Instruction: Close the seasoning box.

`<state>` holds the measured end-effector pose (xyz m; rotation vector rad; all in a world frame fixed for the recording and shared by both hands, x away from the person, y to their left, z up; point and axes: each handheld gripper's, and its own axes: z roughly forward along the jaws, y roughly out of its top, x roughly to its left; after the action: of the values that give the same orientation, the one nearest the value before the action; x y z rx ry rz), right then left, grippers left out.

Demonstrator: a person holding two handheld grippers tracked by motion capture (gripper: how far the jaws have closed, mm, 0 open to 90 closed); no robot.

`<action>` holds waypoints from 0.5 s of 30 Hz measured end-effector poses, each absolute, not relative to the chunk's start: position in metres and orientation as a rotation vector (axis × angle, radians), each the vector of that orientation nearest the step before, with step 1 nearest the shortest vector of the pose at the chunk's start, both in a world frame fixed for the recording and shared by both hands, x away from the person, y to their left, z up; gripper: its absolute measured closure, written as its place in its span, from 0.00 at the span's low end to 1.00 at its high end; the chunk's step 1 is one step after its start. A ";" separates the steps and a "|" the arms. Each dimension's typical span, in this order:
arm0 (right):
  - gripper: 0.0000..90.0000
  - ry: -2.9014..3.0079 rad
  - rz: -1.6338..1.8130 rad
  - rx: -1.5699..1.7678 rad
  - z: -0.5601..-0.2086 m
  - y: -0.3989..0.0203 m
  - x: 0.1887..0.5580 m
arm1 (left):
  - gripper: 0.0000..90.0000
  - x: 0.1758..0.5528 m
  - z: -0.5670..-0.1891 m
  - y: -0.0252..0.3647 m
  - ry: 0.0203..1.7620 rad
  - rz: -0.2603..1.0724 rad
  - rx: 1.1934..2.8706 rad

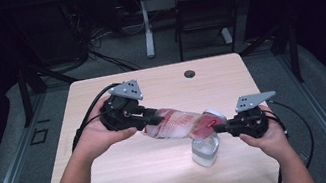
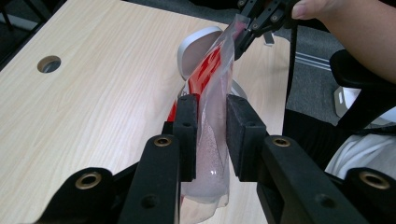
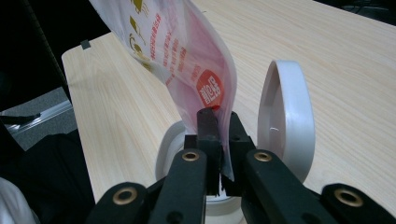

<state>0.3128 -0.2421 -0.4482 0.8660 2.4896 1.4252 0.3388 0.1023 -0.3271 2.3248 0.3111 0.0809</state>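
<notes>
Pouch (image 1: 176, 123): clear, red-printed, tilted | left gripper (image 1: 148, 119) clamps it | right gripper (image 1: 223, 125) pinches its corner

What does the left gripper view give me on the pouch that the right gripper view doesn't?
Left gripper view alone: the left gripper shut on the pouch at its clear, grainy lower part, and a round hole in the table.

Right gripper view alone: the right gripper pinching the pouch's edge beside a red round label, plus printed text and pictures higher up.

Both: the pink-and-red pouch stretched above the white container with its open flip lid, and the light wooden table.
</notes>
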 end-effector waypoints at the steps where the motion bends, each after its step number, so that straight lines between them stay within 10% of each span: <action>1: 0.99 2.489 1.425 0.867 -0.448 -0.242 0.313 | 0.83 0.339 -0.327 0.102 0.311 0.082 2.324; 15: 0.99 2.489 1.417 0.871 -0.449 -0.242 0.313 | 0.83 0.339 -0.327 0.101 0.313 0.081 2.313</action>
<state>0.3133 -0.2423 -0.4490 0.8710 2.4888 1.4175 0.3394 0.1012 -0.3271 2.3129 0.3129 0.0809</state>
